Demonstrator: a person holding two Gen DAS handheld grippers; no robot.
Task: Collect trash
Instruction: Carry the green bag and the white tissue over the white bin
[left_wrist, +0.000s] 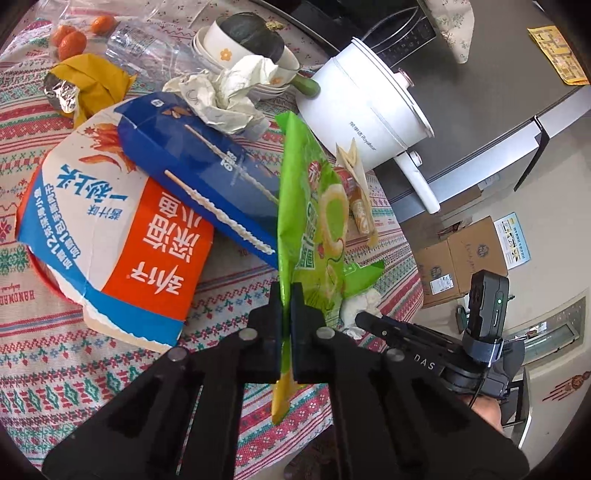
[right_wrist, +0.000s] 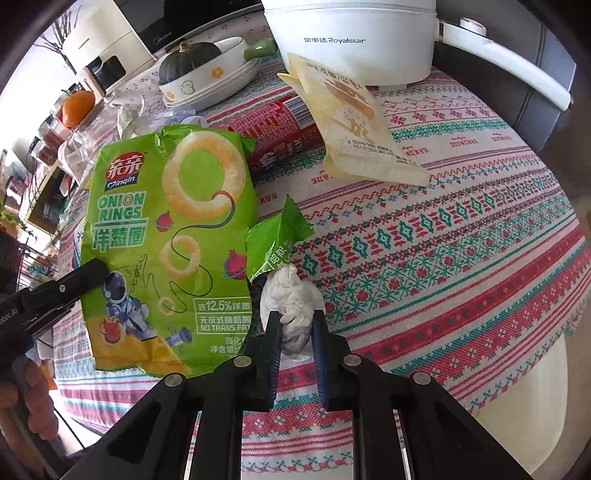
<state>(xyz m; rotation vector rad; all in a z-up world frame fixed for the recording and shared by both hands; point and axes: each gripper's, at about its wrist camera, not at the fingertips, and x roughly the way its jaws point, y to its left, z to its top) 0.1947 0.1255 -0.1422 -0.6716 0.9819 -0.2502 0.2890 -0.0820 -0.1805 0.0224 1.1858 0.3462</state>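
Both claws clamp — left claw (left_wrist: 285, 295) bag (left_wrist: 314, 206), right claw (right_wrist: 295, 321) tissue (right_wrist: 293, 295).

My table's round w/ a cross-stitch-pattern tablecloth (right_wrist: 461, 236), red/green/white bands. Behind it I see a grey fridge (left_wrist: 491, 107) w/ a yellow paper (left_wrist: 559, 55) stuck on its side. Cardboard boxes (left_wrist: 461, 258) sit on the floor next to the fridge. On the far counter, right-wrist view: a white appliance (right_wrist: 107, 48) & a dark Midea unit (right_wrist: 162, 37). Shelving (right_wrist: 40, 177) at left, bright daylight there.
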